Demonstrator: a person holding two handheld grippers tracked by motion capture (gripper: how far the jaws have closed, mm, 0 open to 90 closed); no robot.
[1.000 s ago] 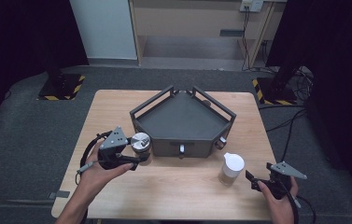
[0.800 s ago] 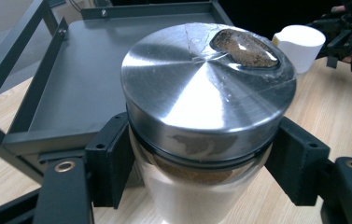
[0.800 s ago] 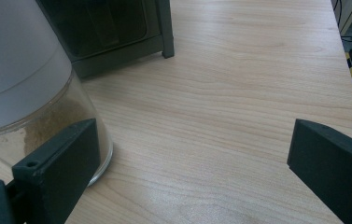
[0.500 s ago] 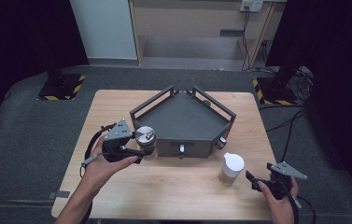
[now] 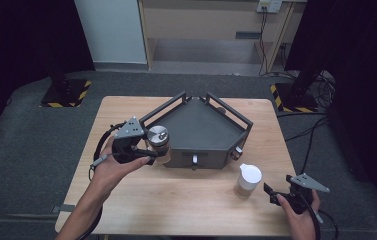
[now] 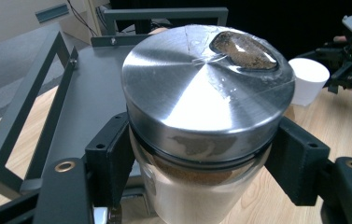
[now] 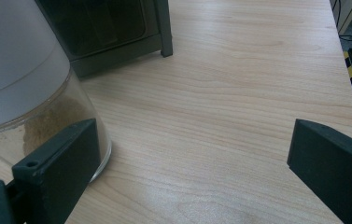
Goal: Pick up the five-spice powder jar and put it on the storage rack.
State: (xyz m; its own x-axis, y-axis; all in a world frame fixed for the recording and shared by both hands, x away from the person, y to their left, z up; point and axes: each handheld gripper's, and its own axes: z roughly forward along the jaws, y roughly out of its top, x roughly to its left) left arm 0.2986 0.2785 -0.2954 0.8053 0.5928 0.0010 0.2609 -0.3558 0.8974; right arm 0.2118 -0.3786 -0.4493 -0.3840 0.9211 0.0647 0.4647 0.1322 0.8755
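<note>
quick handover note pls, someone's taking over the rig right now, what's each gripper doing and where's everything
Left gripper: shut on the metal-lidded jar, held at the front left corner of the dark grey tray; whether it is lifted or on the table is hard to tell.
Right gripper: open, holding nothing, near the table's front right edge, beside the white-lidded jar, not around it.
White-lidded jar stands on the wooden table in front of the tray's right corner.
Done: metal-lidded jar gripped.
Left: probably set it in the tray, then perhaps the white-lidded jar too.
</note>
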